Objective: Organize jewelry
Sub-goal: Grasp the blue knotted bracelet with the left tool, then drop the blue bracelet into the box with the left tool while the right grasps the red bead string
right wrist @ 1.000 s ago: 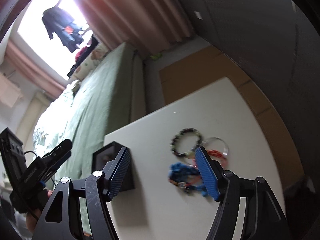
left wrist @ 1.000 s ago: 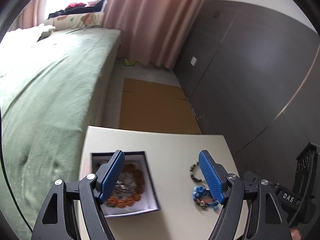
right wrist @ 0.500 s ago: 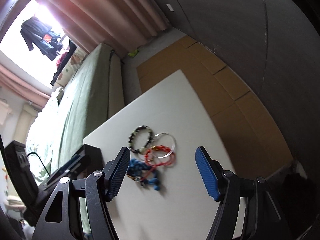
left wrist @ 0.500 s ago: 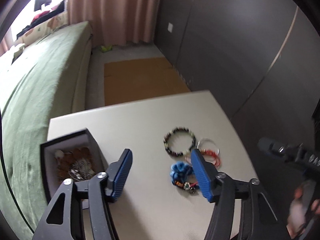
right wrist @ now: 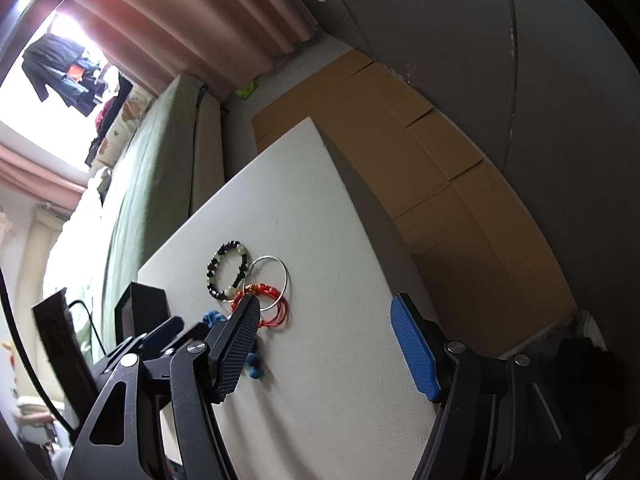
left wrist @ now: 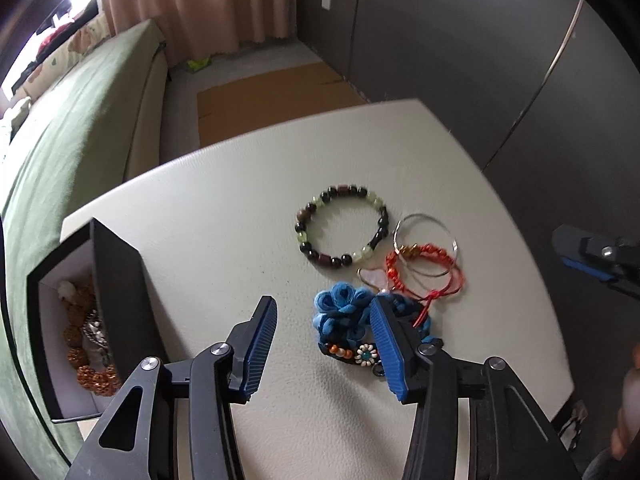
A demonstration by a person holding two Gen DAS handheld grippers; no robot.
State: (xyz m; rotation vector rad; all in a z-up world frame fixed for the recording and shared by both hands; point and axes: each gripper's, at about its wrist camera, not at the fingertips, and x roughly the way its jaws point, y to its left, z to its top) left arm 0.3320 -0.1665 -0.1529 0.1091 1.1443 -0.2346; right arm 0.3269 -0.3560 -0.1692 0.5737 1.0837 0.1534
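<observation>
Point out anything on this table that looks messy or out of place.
Four bracelets lie loose on the table instead of in the open box. The red cord bracelet, thin silver bangle and blue flower bracelet overlap in a tangle; the beaded bracelet sits alongside.

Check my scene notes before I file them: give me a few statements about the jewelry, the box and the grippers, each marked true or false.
1. The beaded bracelet lies on the table, outside the box. True.
2. The box is empty. False: brown bead jewelry lies inside it.
3. The left gripper is clamped on the blue flower piece. False: its jaws have just been closing but stand apart, with nothing pressed between them.
4. The thin silver bangle overlaps the red cord bracelet. True.
5. The right gripper holds the silver bangle. False: its jaws are open and empty.
</observation>
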